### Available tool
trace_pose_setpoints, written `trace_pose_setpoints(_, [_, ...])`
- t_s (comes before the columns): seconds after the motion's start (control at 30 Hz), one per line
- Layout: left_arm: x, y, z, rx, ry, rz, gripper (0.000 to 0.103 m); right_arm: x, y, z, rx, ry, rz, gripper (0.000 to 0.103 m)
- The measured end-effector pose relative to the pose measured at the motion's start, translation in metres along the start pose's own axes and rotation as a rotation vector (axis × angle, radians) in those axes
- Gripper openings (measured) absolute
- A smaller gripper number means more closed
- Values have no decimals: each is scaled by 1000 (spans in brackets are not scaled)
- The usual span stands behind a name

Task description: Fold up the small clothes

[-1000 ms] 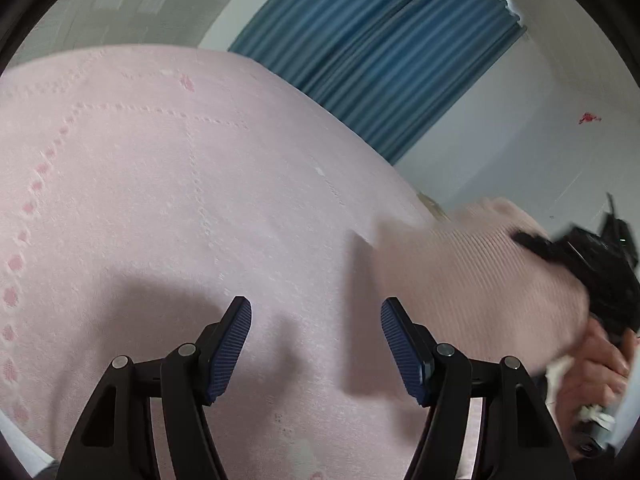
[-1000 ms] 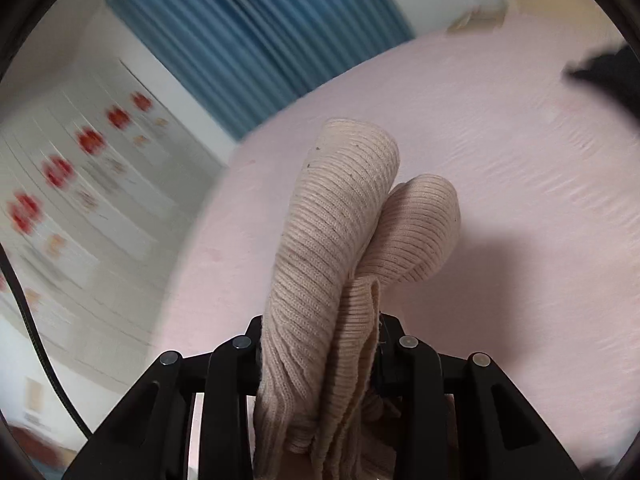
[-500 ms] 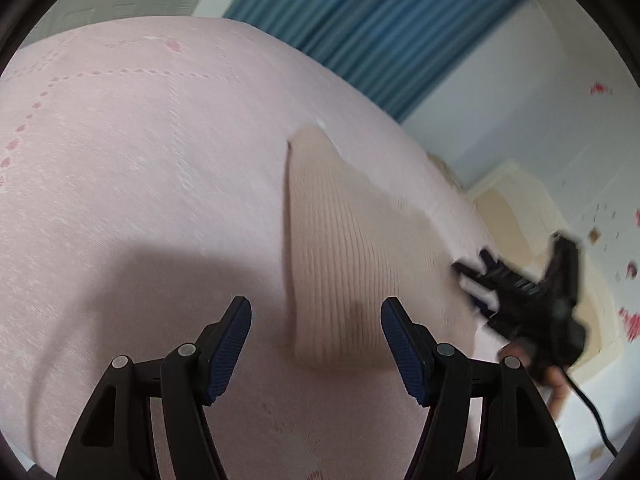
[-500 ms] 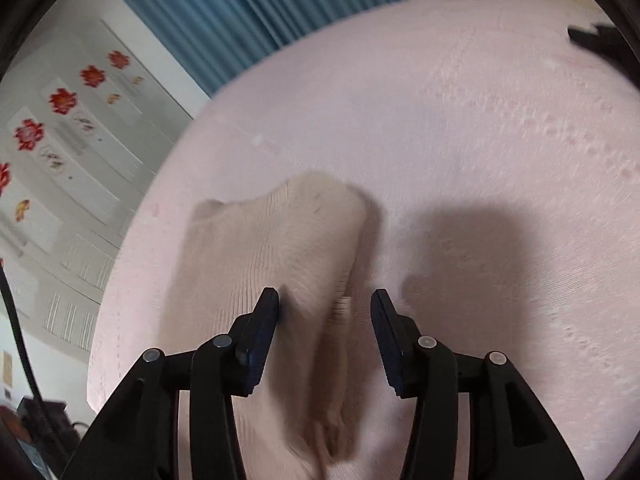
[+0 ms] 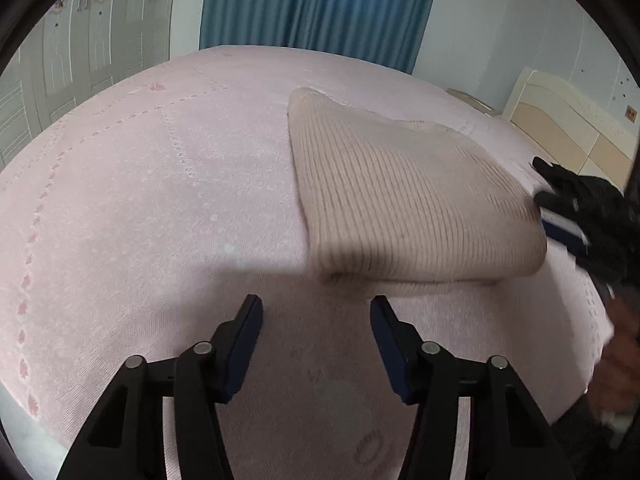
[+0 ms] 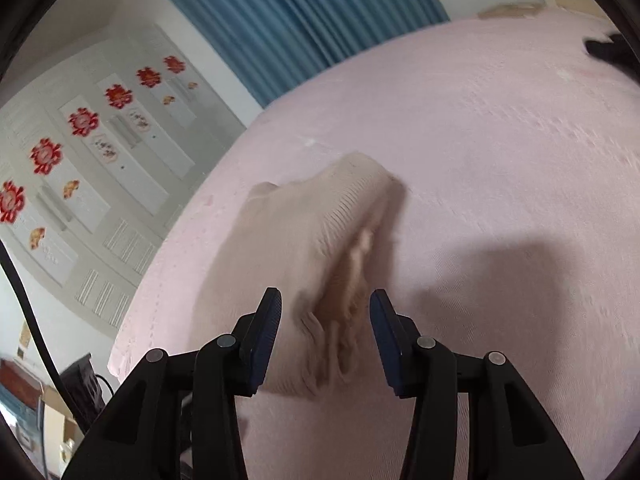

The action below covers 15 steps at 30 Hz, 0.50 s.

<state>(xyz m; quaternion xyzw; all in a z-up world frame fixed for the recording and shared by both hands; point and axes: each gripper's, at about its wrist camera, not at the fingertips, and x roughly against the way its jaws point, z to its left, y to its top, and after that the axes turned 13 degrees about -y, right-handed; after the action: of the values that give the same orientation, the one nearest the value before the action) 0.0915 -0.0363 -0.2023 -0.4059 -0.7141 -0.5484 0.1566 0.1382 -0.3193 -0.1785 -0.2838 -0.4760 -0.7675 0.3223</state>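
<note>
one knit top (image 5: 404, 200), beige and ribbed, lies on the pink bed cover (image 5: 140, 184), folded into a thick, rounded bundle. it is the only garment in sight. from the left wrist view it sits ahead of and to the right of the left gripper (image 5: 316, 320), apart from it; from the right wrist view the same knit top (image 6: 296, 248) reaches back toward the right gripper (image 6: 324, 312), with its loose layered edges lying in the gap between the spread fingers.

both grippers are spread wide and hold nothing. the left one hovers over bare cover; the right one has cloth between its fingers, but they are not pressed on it.

the knit looks soft, light and floppy, with no stiffness of its own, so it will likely sag and unroll if lifted by a single layer. the ribbing should give the pads good grip and it is not fragile. the best hold seems to be across the whole stack at the thick folded edge, pinching all layers together, or at two corners, one per gripper.

counted: one garment, one bed, two grippers, one blue curtain (image 5: 316, 4).
</note>
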Motion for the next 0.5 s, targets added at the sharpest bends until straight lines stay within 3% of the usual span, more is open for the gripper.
trace_pose_setpoints(0.13, [-6,10,-6,11,19,-20,42,0,-22,-5,25,3,55,47])
trace_pose_setpoints(0.2, [-7,13,-8,21,-7,-28,28,4,-28,-1,52,19,53,47])
trace_pose_setpoints(0.33, [-12,18,-9,8,2,-48,21,5,-30,11,89,44,17,46])
trace_pose_setpoints(0.37, [-13,18,-8,11,1,-48,21,3,-29,14,88,34,7,43])
trace_pose_setpoints(0.43, [-16,20,-3,25,-13,-44,19,-6,-26,22,89,7,-2,26])
trace_pose_setpoints(0.47, [-15,18,-1,32,-19,-45,19,-11,-23,25,95,-7,2,9])
trace_pose_setpoints(0.5, [-14,18,2,42,-28,-45,19,-15,-22,28,103,-14,2,7])
